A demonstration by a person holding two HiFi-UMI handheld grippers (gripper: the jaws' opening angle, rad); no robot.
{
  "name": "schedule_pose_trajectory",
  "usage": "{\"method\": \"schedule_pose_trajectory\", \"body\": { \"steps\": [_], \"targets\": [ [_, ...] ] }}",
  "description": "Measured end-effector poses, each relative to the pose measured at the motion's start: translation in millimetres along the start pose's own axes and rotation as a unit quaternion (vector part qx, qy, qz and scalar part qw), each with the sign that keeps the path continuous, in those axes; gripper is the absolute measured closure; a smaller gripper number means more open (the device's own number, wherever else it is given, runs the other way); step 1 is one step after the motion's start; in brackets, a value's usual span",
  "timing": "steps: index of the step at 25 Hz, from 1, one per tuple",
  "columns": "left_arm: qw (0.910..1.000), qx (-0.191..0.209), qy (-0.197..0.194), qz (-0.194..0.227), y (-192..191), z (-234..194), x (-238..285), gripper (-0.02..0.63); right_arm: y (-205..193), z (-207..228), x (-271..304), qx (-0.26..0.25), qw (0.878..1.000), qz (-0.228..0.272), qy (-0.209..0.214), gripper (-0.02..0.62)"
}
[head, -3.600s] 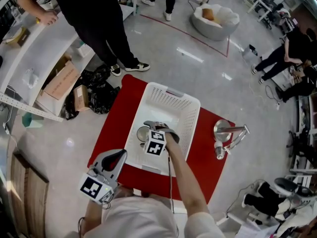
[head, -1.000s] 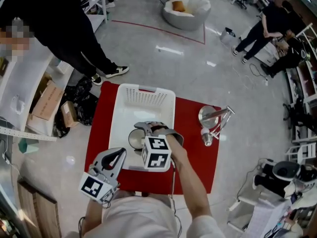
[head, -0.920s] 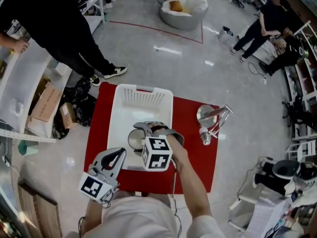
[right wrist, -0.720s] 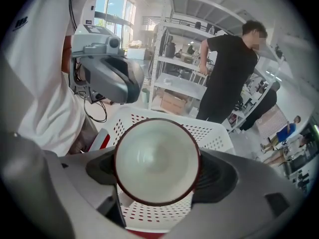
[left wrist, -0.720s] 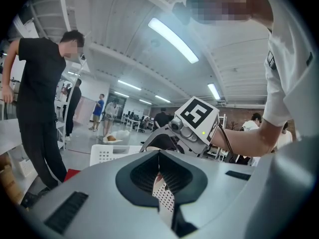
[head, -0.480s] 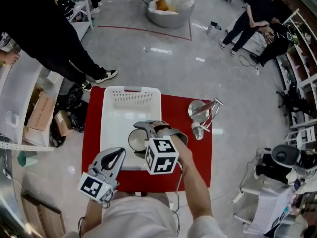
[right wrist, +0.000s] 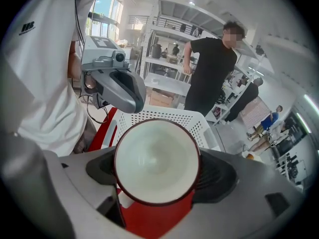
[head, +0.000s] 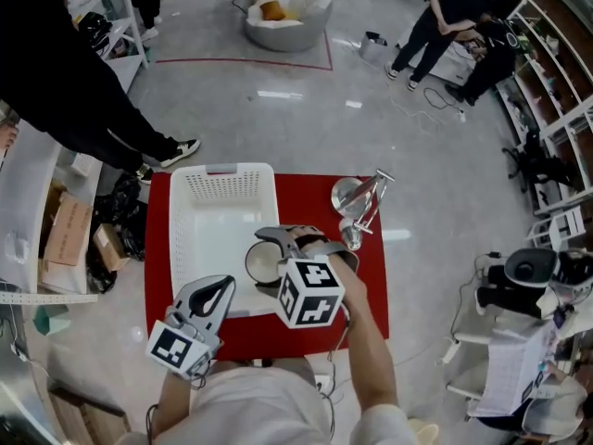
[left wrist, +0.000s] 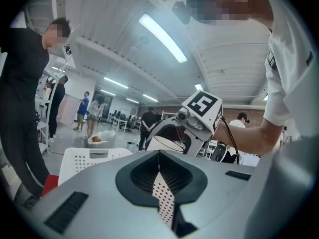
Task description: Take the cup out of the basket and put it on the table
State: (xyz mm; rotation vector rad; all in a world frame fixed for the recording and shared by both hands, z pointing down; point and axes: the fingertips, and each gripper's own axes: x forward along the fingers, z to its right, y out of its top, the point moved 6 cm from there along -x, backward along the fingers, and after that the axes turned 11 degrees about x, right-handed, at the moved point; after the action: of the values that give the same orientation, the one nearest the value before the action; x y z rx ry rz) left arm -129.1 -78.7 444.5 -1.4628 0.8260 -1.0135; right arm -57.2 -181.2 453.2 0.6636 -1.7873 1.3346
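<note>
Our right gripper (head: 293, 250) hugs the cup (head: 263, 263) | cup is up over the basket's (head: 176, 239) near right corner | bare red table (head: 371, 281) lies just right of the basket, our way to go | left gripper (left wrist: 160, 183) pinched together, holding nothing, near the basket's left corner

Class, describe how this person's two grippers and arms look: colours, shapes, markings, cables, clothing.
The left gripper and right gripper are smooth grey shells with black ribbed jaw recesses. Each carries a white cube bearing black square markers. A thin black cable runs along the right forearm. The person wears a white short-sleeved shirt.
</note>
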Motion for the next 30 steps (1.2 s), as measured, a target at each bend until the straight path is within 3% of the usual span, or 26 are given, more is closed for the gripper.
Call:
{"method": "schedule_pose_trajectory", "body": {
  "steps": [16, 30],
  "targets": [
    [0.9963, 0.023, -0.083, 0.007, 11.3, 43.9, 49.0, 0.595, -74.7, -14.9, -45.7, 0.085, 0.995, -0.01, -0.051, 0.178],
    [0.9869, 0.036, -0.157, -0.005, 6.3, 84.2, 94.2, 0.595, -151.2, -36.7, -46.2, 0.178, 0.981, -0.022, -0.075, 0.178]
  ]
}}
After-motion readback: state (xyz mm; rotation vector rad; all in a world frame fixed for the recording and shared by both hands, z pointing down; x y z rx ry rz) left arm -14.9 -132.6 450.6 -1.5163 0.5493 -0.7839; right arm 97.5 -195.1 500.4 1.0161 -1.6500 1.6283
